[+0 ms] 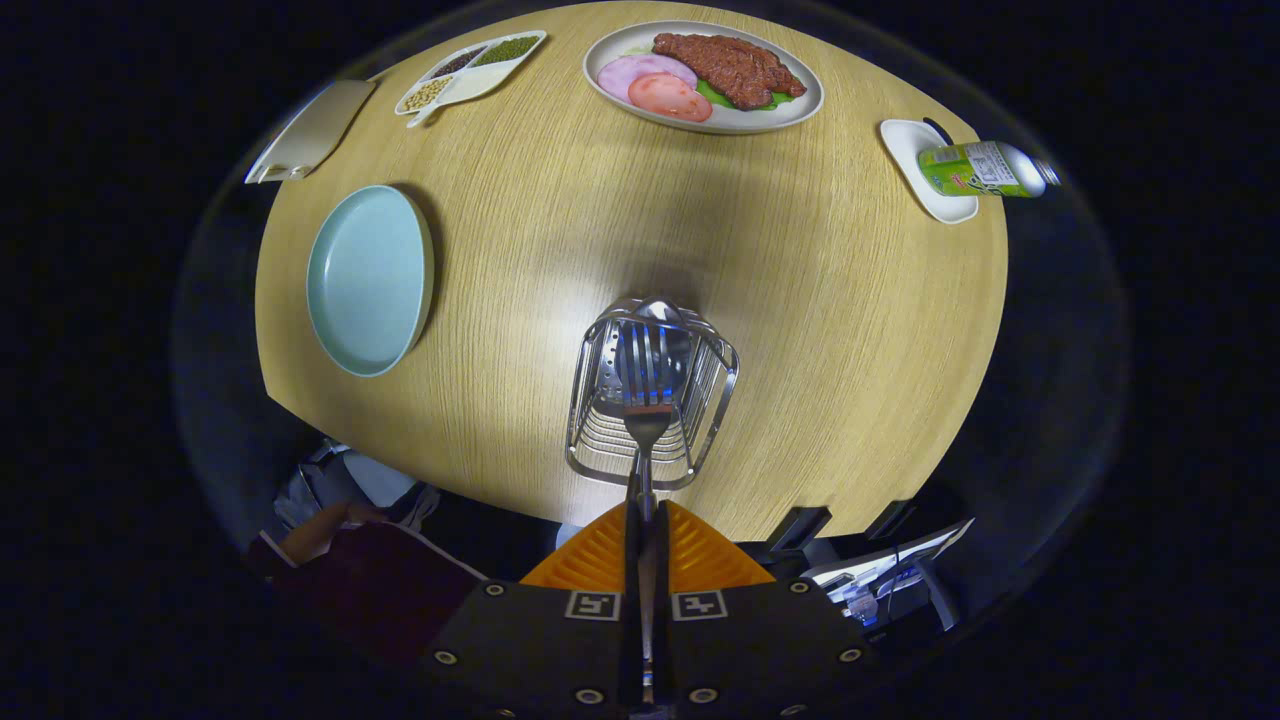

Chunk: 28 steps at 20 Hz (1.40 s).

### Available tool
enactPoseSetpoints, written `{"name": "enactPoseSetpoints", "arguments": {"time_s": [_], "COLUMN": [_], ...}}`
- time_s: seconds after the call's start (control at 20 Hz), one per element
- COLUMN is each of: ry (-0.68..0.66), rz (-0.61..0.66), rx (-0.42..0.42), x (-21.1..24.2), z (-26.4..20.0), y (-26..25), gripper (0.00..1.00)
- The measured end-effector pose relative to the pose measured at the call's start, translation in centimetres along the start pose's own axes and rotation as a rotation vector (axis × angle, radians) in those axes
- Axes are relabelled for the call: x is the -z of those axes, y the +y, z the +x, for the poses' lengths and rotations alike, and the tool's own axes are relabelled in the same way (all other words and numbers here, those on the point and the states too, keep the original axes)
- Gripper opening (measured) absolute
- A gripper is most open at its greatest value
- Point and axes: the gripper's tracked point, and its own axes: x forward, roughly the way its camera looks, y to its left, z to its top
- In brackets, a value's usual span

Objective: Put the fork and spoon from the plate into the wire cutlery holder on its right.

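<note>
1. I see the hand-held gripper [646,520] with both fingers pressed together on the handle of the fork [647,420]; the handle runs up through the narrow seam between them.

2. The fork extends straight ahead of the fingers, tines pointing away from me. Its head sits over the open top of the wire cutlery holder [650,395]; I cannot tell whether the tines touch the wire.

3. The wire cutlery holder stands on the counter [820,330], just ahead of the fingers and near the counter's near edge. Something shiny lies inside it, but I cannot identify it.

4. The light blue plate [368,280] lies at the counter's left edge, well apart from the holder. Its surface is bare.

5. At the far edge of the counter:
- a grey plate with meat and sliced food [703,75];
- to its left, a divided tray of beans [468,70];
- at the far left corner, a flat beige board [312,130].

6. At the far right edge, a white dish [925,170] carries a green can [975,168] lying on its side.

7. A person's sleeve [370,575] shows below the near edge, left of the fingers.
</note>
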Motion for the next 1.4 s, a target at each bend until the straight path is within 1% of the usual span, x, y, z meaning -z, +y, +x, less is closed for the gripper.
{"name": "enactPoseSetpoints", "arguments": {"time_s": [0.15,0.2,0.25,0.4,0.45,0.6,0.7,0.8,0.95,1.15,1.3,1.4], "ry": [0.009,-0.008,-0.026,-0.088,-0.111,-0.182,-0.250,-0.350,-0.556,-0.851,-1.093,-1.258], "rz": [-0.005,-0.005,0.007,0.056,0.068,0.108,0.138,0.167,0.200,0.283,0.356,0.409], "rx": [0.005,0.010,0.014,0.007,0.001,-0.024,-0.025,-0.028,-0.018,-0.039,-0.047,-0.033], "x": [0.5,0.1,-0.2,-0.8,-1.2,-1.3,-1.4,-1.7,-1.8,-0.4,1.9,3.9], "z": [0.4,0.1,0.1,-0.4,-0.6,-1.6,-2.3,-3.3,-6.0,-10.7,-15.2,-18.0], "y": [-0.1,-0.2,-0.3,-0.6,-0.7,-1.0,-1.5,-1.9,-2.7,-3.0,-3.8,-4.5], "gripper": [0.12,0.23,0.36,0.98,1.00,1.00,1.00,1.00,1.00,1.00,0.99,0.99]}}
